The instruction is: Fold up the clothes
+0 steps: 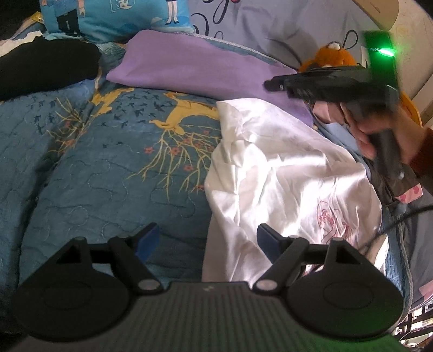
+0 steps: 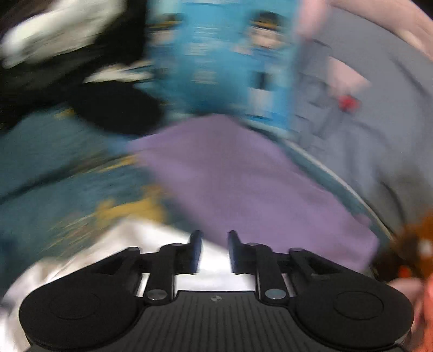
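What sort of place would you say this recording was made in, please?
Most likely a bedroom, on a bed: a quilted blue bedspread with yellow deer print covers the surface, printed blue pillows lean at the back, and an orange plush toy sits beside a crumpled white garment.

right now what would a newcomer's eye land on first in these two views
Probably the crumpled white garment, bright against the blue patterned quilt, right of centre in the left wrist view. Next, the purple cloth lying behind it, and the right hand-held gripper over the garment's far end.
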A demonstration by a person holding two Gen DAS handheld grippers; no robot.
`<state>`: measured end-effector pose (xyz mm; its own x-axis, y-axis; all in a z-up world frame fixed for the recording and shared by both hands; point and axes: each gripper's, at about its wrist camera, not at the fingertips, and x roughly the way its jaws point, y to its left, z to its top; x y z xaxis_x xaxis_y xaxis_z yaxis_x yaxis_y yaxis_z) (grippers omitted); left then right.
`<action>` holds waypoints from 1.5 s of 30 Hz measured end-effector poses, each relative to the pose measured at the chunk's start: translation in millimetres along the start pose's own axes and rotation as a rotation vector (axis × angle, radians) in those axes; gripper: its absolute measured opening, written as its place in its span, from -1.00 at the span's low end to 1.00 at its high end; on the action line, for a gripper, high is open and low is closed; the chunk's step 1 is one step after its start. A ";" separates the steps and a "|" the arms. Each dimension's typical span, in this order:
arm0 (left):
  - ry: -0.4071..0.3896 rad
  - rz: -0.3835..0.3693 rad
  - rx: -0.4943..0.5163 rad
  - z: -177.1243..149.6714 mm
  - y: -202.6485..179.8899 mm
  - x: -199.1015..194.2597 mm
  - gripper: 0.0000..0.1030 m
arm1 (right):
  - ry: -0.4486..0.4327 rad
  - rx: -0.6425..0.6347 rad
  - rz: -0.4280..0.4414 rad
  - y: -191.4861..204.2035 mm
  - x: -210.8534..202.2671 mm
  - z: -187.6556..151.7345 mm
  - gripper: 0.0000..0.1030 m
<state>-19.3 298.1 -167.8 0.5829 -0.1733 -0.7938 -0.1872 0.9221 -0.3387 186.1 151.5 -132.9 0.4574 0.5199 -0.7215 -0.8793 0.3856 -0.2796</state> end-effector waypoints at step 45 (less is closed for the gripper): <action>-0.007 0.008 0.024 -3.3 -3.6 -1.4 0.62 | 0.186 -0.280 0.231 44.0 42.9 24.3 -0.36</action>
<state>-22.0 293.9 -167.1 0.5867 -0.1636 -0.7931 -0.1731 0.9314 -0.3202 170.2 209.3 -160.7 0.2344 0.4117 -0.8807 -0.9700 0.0393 -0.2398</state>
